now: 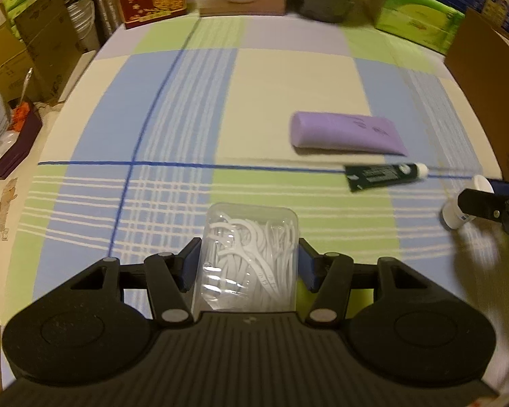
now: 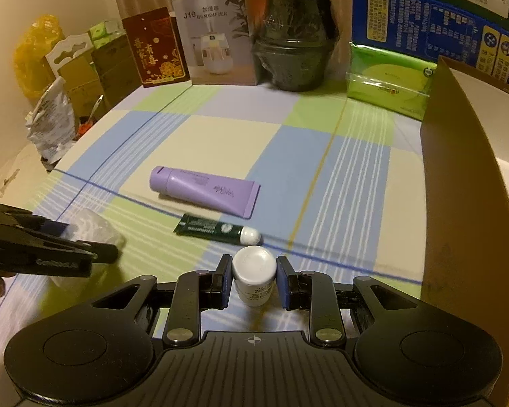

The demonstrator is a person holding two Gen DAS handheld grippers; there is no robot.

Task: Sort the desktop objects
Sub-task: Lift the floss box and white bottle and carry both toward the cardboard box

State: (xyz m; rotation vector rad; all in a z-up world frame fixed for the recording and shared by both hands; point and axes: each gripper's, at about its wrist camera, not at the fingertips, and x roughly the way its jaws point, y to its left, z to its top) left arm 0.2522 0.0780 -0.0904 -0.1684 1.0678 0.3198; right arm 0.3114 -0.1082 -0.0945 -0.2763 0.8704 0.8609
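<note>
My left gripper (image 1: 249, 249) is shut on a clear plastic box of white floss picks (image 1: 251, 257), held just above the checked tablecloth (image 1: 173, 108). To its right, my right gripper (image 2: 253, 264) is shut on a small white bottle (image 2: 254, 273) that stands upright, its pads against both sides. In the left wrist view the white bottle (image 1: 455, 216) and the right gripper (image 1: 485, 203) sit at the right edge. A purple tube (image 2: 203, 190) lies on the cloth beyond the bottle. A dark green tube with a white cap (image 2: 213, 230) lies nearer, just ahead of the bottle.
A tall brown cardboard wall (image 2: 465, 203) stands along the right side. At the back stand a red box (image 2: 152, 54), a humidifier carton (image 2: 217, 34), a dark jar (image 2: 295, 44) and a green tissue pack (image 2: 387, 81). Bags and boxes crowd the left edge.
</note>
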